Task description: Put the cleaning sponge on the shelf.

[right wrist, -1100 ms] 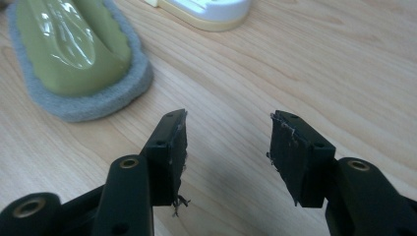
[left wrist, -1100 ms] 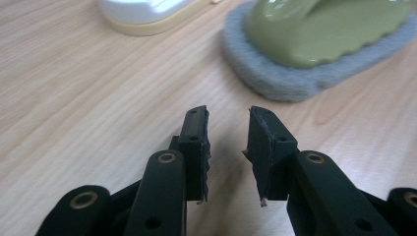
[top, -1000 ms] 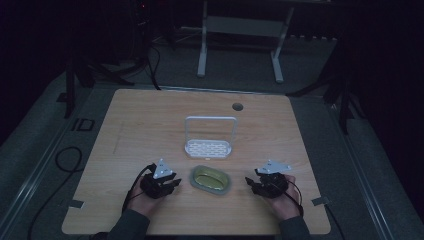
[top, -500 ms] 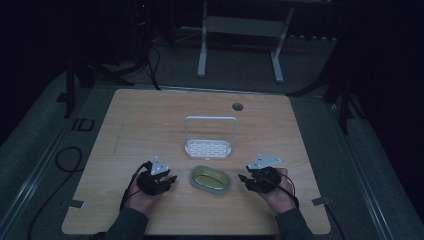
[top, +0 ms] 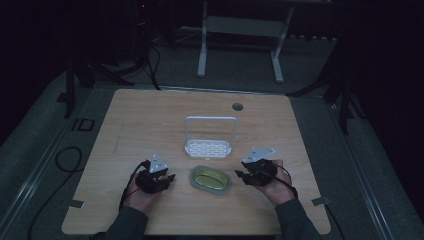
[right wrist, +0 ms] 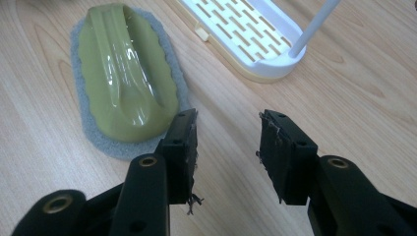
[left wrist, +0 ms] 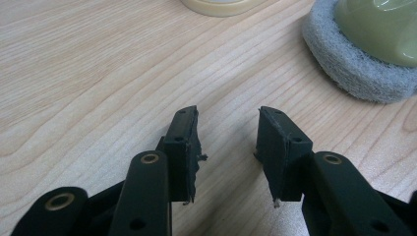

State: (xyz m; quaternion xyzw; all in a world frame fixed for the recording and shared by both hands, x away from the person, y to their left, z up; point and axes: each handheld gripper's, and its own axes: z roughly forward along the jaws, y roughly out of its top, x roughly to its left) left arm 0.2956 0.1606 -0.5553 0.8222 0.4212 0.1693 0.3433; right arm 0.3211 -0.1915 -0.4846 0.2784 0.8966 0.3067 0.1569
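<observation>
Right hand-held gripper (top: 246, 175) moved nearer green scrubber (top: 212, 179), unlabelled

A person's two forearms reach in from the near edge of the pale wooden surface (top: 150, 115), each hand gripping a black two-fingered tool. The left gripper (left wrist: 227, 135) sits low over the wood, its fingers (left wrist: 184, 142) parted with nothing between them. The right gripper (right wrist: 227, 137), topped by a grey three-cornered plate (top: 259, 154), angles inward, its fingers (right wrist: 281, 147) likewise spread and empty.
</observation>
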